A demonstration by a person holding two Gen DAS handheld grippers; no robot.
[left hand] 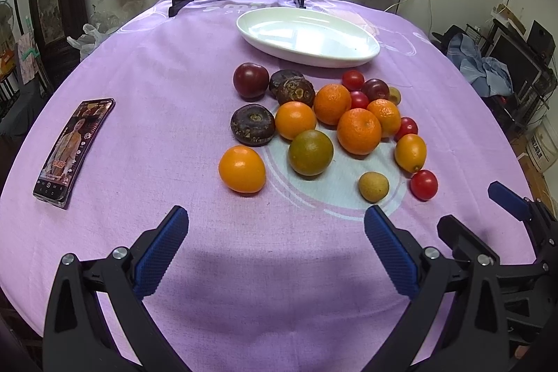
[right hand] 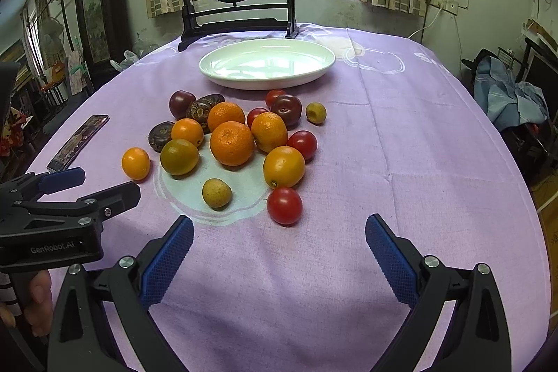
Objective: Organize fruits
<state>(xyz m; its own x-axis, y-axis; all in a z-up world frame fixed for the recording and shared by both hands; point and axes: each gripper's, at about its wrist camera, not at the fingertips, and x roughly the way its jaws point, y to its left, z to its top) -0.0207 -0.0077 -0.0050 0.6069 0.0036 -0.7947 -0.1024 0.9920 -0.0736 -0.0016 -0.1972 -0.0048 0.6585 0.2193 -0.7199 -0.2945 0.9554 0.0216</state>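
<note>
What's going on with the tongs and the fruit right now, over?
Left tongs open, empty. Right tongs open, empty. Fruit pile loose on the purple cloth, white plate bare behind it. Nothing blocking; phone off to the left.

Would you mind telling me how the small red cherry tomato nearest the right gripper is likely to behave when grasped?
The small red cherry tomato looks round and glossy, so it may roll on the purple tablecloth if nudged. Its smooth skin could slip between pads. It is probably soft, so a gentle squeeze seems wise.
</note>
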